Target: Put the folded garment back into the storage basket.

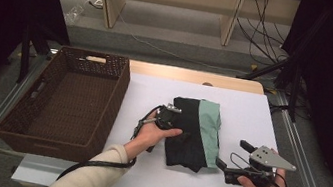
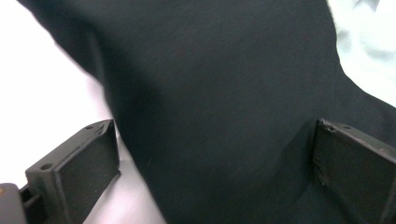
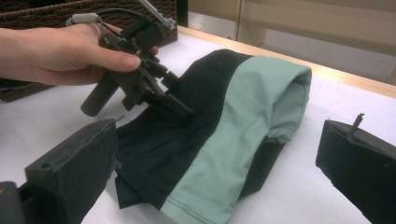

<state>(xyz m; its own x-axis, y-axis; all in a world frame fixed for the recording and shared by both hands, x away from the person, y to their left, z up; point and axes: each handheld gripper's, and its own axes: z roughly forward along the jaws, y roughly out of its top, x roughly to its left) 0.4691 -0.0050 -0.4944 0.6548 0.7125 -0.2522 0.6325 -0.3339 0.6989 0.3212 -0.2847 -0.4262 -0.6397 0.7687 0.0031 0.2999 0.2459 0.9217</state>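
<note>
A folded garment (image 1: 185, 149), black with a mint-green band (image 1: 209, 130), lies in the middle of the white table cover. My left gripper (image 1: 179, 123) rests on its black left part with the jaws wide apart. In the left gripper view, black cloth (image 2: 224, 84) lies between the jaws of the left gripper (image 2: 212, 135), ungripped. My right gripper (image 1: 229, 150) hovers open just off the garment's near right corner. In the right gripper view, the right gripper (image 3: 219, 140) faces the garment (image 3: 243, 121), and the left gripper (image 3: 159, 93) touches the black cloth.
A large brown wicker basket (image 1: 52, 149) stands empty at the table's left, close to my left forearm; its rim (image 3: 37, 14) is behind the hand. White cover (image 1: 252, 112) lies bare right of the garment. The table's wooden back edge (image 1: 182, 74) borders the floor and cables.
</note>
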